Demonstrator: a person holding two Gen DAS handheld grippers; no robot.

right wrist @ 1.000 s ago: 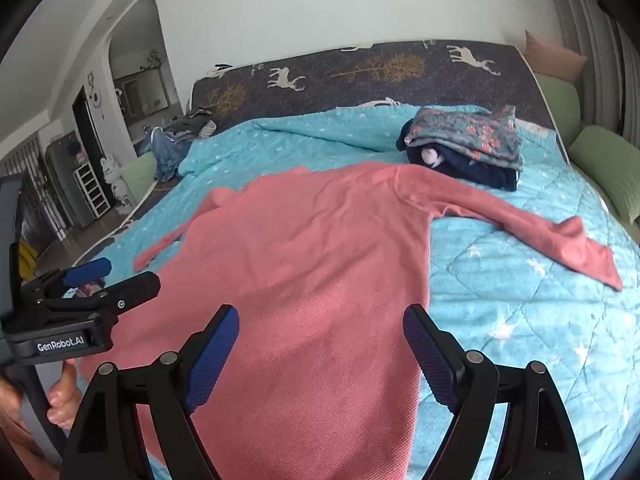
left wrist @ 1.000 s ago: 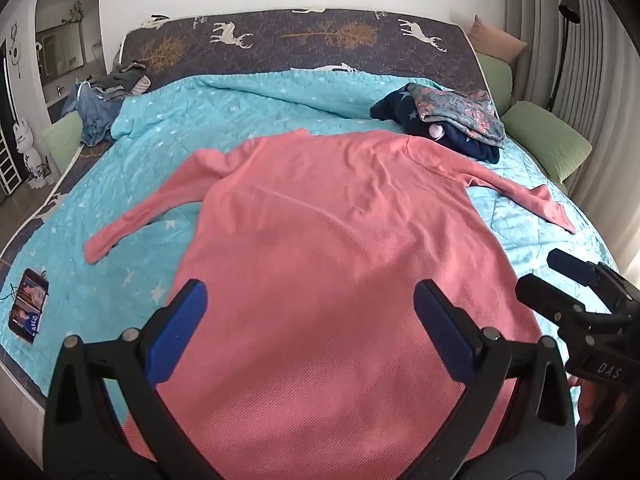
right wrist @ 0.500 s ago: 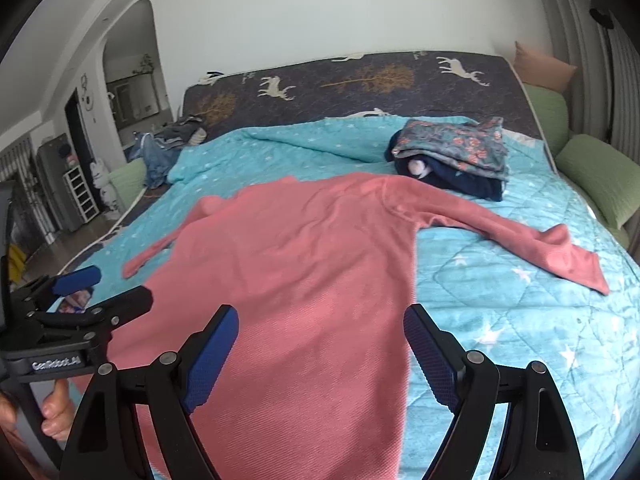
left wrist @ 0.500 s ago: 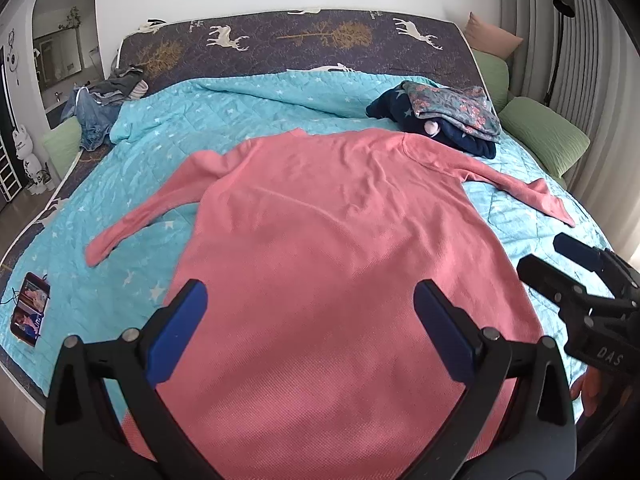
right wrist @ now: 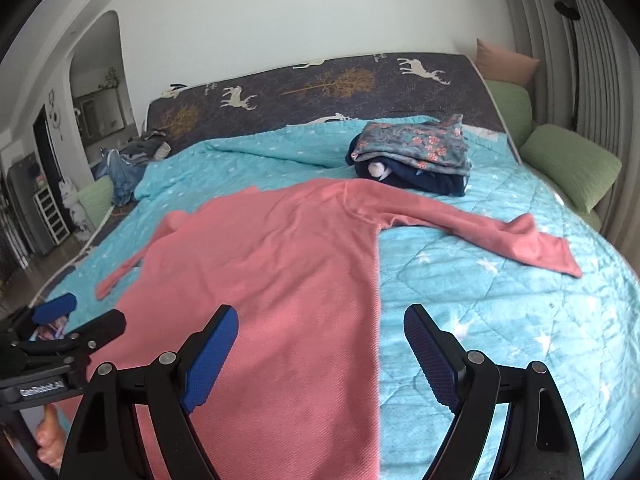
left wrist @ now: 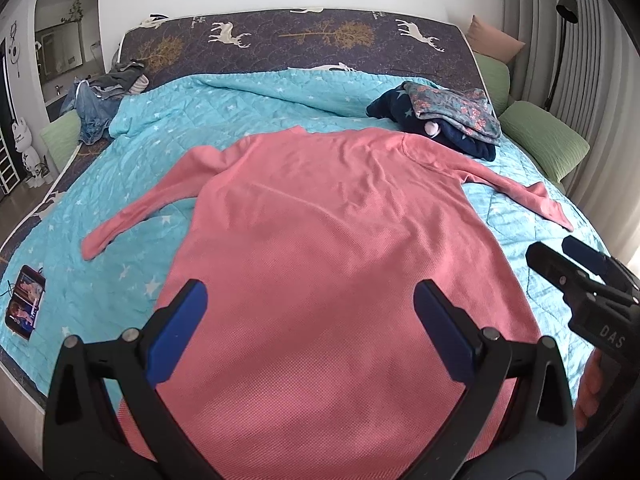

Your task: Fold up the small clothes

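Observation:
A pink long-sleeved top (left wrist: 328, 232) lies flat on the turquoise quilt (left wrist: 248, 108), sleeves spread to both sides; it also shows in the right wrist view (right wrist: 272, 264). My left gripper (left wrist: 310, 312) is open and empty, above the top's lower part. My right gripper (right wrist: 320, 336) is open and empty, above the top's right edge near the hem. Each gripper shows in the other's view: the right one (left wrist: 568, 256) at the right, the left one (right wrist: 80, 316) at the left.
A stack of folded clothes (right wrist: 412, 156) sits at the back right of the bed, by the right sleeve. A heap of jeans and clothes (left wrist: 100, 100) lies at the back left. A phone (left wrist: 26, 300) lies near the left edge. Green pillows (left wrist: 544, 140) line the right side.
Both grippers have drifted a little to the right and stayed open. The top has not moved.

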